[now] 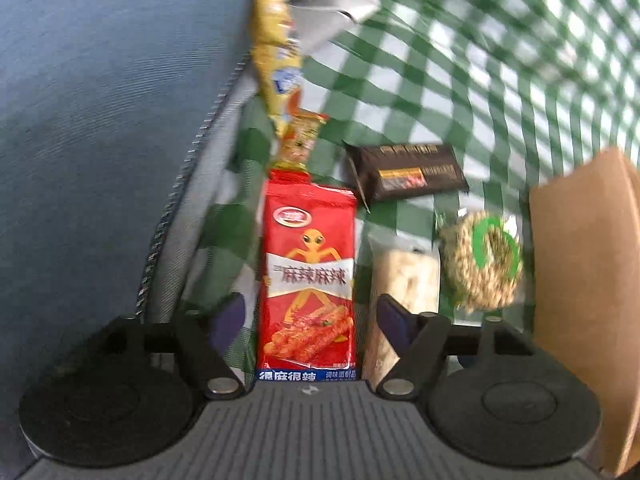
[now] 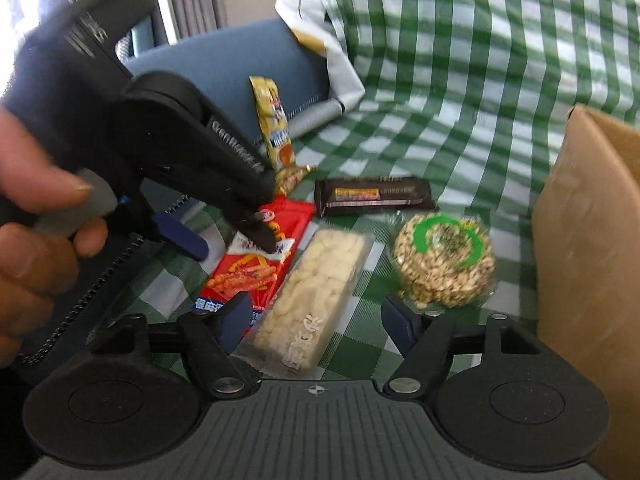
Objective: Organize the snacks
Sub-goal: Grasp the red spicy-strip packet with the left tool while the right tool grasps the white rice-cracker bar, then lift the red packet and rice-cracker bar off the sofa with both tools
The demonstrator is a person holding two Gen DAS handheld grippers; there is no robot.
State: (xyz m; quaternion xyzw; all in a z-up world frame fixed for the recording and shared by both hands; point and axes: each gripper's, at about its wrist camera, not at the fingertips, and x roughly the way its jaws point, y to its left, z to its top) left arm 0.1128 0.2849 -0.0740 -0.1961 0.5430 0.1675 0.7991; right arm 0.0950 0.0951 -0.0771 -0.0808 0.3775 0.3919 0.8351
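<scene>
Snacks lie on a green checked cloth (image 1: 460, 64). A red spicy-strip packet (image 1: 310, 276) lies between the fingers of my open left gripper (image 1: 310, 316); it also shows in the right wrist view (image 2: 256, 256), under the left gripper (image 2: 230, 240). A pale rice bar (image 2: 312, 296) lies between the fingers of my open right gripper (image 2: 318, 320) and shows in the left wrist view (image 1: 404, 292). Beyond are a round oat cake (image 2: 444, 264), a black bar (image 2: 374, 196) and a yellow packet (image 2: 274, 124).
A brown cardboard box (image 2: 592, 240) stands at the right; it also shows in the left wrist view (image 1: 588, 300). A blue-grey zippered bag (image 1: 100, 140) lies along the left. A crumpled white wrapper (image 2: 320, 20) sits at the back.
</scene>
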